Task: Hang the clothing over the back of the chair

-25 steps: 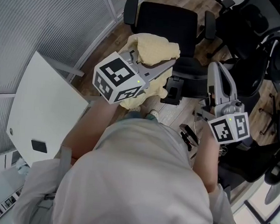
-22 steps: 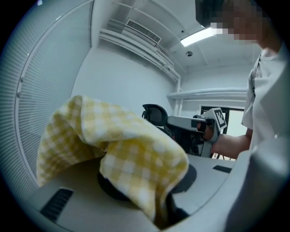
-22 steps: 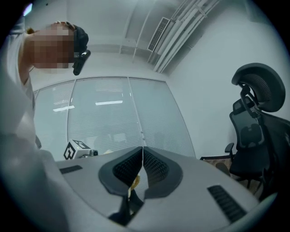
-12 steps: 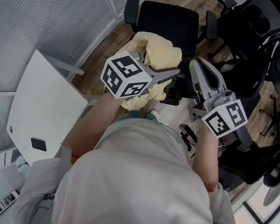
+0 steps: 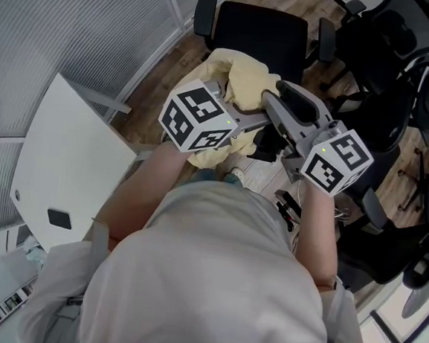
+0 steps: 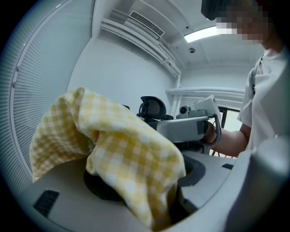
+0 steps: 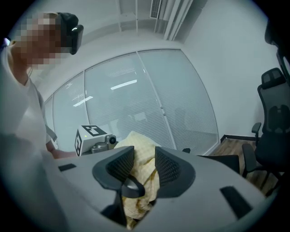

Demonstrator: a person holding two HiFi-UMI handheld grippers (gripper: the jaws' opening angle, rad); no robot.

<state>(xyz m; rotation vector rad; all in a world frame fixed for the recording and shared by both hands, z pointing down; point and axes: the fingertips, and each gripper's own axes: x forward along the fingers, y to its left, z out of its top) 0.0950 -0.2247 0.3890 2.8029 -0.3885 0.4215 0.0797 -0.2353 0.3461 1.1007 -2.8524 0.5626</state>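
Observation:
A yellow checked cloth [image 5: 241, 76] lies bunched over the near edge of a black office chair [image 5: 260, 33], apparently on the top of its back. My left gripper [image 5: 251, 116] sits against the cloth's near side. Its jaws have just been opening and now stand wide, with the cloth [image 6: 122, 149] draped loosely over one jaw and not pinched. My right gripper [image 5: 272, 97] reaches in from the right. Its ribbed pads [image 7: 167, 170] stand close together with a fold of the cloth [image 7: 136, 140] between them.
A white table [image 5: 57, 176] with a small dark item [image 5: 59, 222] is at the left. A glass wall with blinds [image 5: 78, 28] runs behind it. Several more black chairs [image 5: 403, 64] crowd the right side on the wooden floor.
The right gripper swung left from beside the person's body onto the cloth. The left gripper's jaws opened and it sank a little; the cloth settled lower on the chair.

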